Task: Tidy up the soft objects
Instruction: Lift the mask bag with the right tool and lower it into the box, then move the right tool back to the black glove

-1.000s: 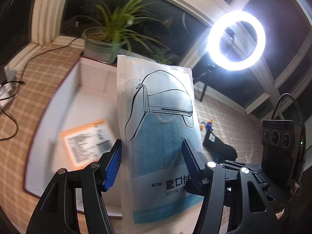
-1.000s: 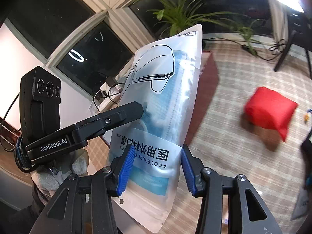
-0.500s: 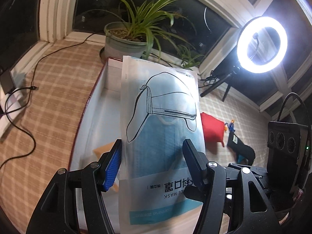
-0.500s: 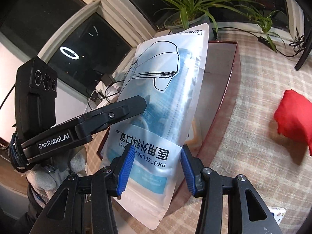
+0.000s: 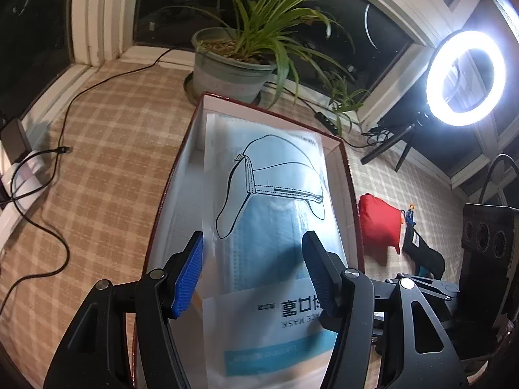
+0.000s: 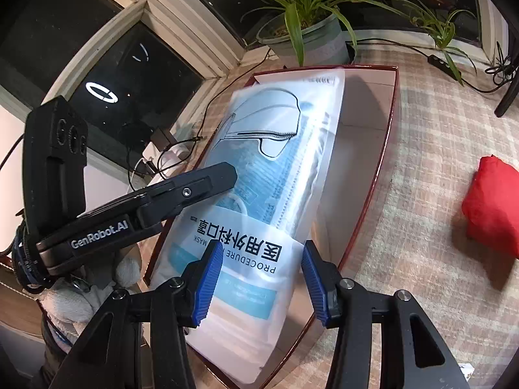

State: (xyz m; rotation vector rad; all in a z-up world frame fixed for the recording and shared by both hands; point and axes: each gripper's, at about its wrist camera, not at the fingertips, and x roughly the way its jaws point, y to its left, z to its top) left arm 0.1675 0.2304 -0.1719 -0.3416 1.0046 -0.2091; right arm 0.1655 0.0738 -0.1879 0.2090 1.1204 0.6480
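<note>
Over the red-rimmed box (image 5: 352,175) on the checked tabletop (image 5: 107,149), the mask packet (image 5: 269,214) hangs lengthwise, its top edge reaching toward the far wall near the potted plant (image 5: 240,61). Both tongs straddle its lower part: the left tongs (image 5: 253,278) stand apart with blue pads on either side of the packet, and the right tongs (image 6: 261,278) likewise look spread around the printed band (whether either pad actually touches the film I cannot tell, so what bears the packet's weight is unclear). In the right wrist view one finger of the left tongs lies across the packet's face.

The step in hand seems to be laying the packet flat into the box. To do it well, I would lower it with its long side parallel to the box's long walls, top end settling first, then let the near end down so the slippery film does not buckle or ride up on the rim. Withdraw the tongs straight back, without dragging the packet along. The red pouch (image 6: 489,204) lies on the tabletop, apart from the box, and probably goes next.
</note>
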